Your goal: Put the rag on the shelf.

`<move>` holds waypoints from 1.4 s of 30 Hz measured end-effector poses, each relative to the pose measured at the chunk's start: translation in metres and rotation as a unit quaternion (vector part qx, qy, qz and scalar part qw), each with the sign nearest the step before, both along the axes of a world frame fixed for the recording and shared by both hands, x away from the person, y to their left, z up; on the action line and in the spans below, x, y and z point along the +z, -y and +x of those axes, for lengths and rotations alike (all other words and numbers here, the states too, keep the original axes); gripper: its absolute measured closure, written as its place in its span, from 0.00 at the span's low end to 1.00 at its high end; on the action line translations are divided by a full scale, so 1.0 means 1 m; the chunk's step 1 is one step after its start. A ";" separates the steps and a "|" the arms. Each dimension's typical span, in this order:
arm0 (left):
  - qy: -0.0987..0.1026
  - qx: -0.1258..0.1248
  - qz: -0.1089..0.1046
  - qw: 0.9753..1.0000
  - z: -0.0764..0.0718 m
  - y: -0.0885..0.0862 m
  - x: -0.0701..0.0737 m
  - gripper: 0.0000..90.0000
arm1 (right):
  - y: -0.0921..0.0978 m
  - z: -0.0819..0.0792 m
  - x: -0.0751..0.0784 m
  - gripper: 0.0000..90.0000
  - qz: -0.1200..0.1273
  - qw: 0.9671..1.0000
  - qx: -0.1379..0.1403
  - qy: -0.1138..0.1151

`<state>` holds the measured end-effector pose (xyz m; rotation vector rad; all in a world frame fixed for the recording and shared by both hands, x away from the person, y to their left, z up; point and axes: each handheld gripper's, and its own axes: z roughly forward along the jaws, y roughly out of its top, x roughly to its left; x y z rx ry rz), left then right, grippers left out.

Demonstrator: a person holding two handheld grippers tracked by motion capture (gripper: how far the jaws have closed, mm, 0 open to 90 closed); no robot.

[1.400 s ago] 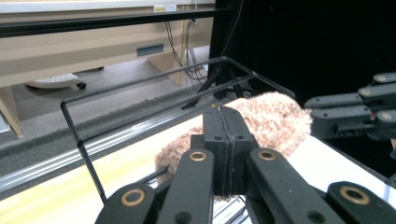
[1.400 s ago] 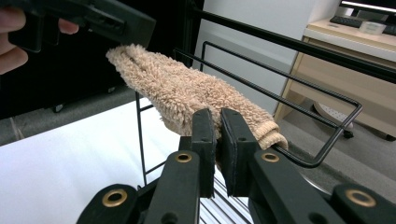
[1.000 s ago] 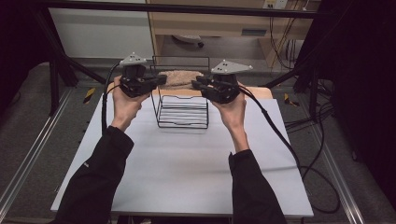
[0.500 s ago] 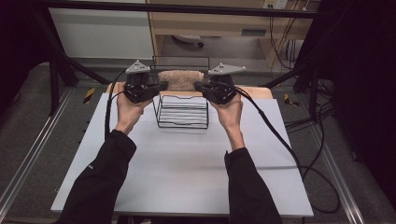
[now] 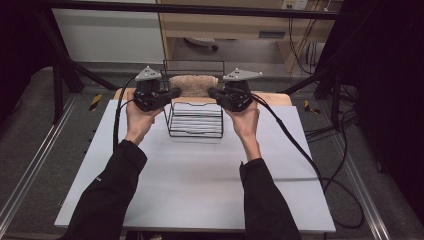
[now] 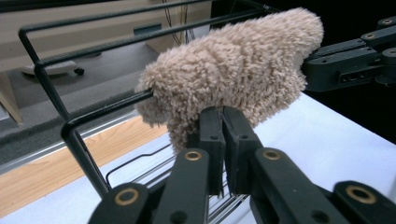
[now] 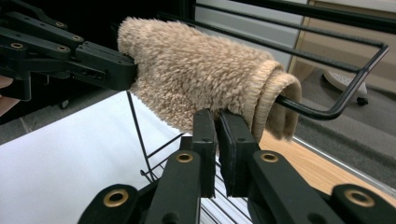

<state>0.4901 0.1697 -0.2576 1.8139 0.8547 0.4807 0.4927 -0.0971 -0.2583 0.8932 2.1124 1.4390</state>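
Observation:
A fluffy beige sock [image 5: 194, 85] with a ribbed cuff [image 7: 275, 100] lies draped over the top back rail of a black wire rack [image 5: 196, 131]. In the left gripper view the rail runs into the fleece of the sock [image 6: 233, 70]. My left gripper [image 5: 175, 92] pinches its left end, jaws shut on the fleece [image 6: 222, 116]. At the cuff end my right gripper [image 5: 212, 92] is likewise shut on the fabric [image 7: 217, 116]. Each gripper view shows the other gripper farther off: the right gripper [image 6: 345, 60] and the left gripper [image 7: 70, 51].
The rack stands at the back middle of a white table [image 5: 200, 185], just before a wooden strip [image 5: 280, 98] along the far edge. Cables [image 5: 300, 150] trail from both grippers, the right one across the table's right side. Dark frame posts [image 5: 60, 75] stand beside the table.
Both grippers have drawn slightly closer together, and the sock between them looks more bunched. Both keep their hold on the sock.

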 end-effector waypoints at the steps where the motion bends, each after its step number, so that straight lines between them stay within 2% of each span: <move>1: 0.001 -0.001 -0.001 1.000 -0.001 -0.001 0.001 0.94 | 0.001 -0.002 0.001 0.93 0.002 1.000 0.001 0.002; 13: 0.006 0.002 0.002 1.000 -0.010 -0.005 0.011 0.85 | 0.013 -0.013 0.015 0.80 0.024 1.000 0.004 0.013; 17: 0.005 0.002 0.007 1.000 -0.013 -0.006 0.013 0.78 | 0.017 -0.016 0.018 0.75 0.028 1.000 0.006 0.013; 29: 0.008 0.005 0.027 1.000 -0.028 -0.019 0.009 0.43 | 0.031 -0.030 0.023 0.45 0.024 1.000 0.011 0.008; 33: 0.007 0.006 0.027 1.000 -0.034 -0.025 0.005 0.36 | 0.038 -0.034 0.022 0.35 0.025 1.000 0.008 0.009; 39: 0.007 0.005 0.040 0.999 -0.044 -0.031 -0.006 0.26 | 0.050 -0.042 0.015 0.17 0.023 1.000 0.006 0.006; 42: 0.005 0.004 0.043 0.999 -0.048 -0.035 -0.014 0.22 | 0.057 -0.044 0.008 0.10 0.032 0.999 0.012 -0.007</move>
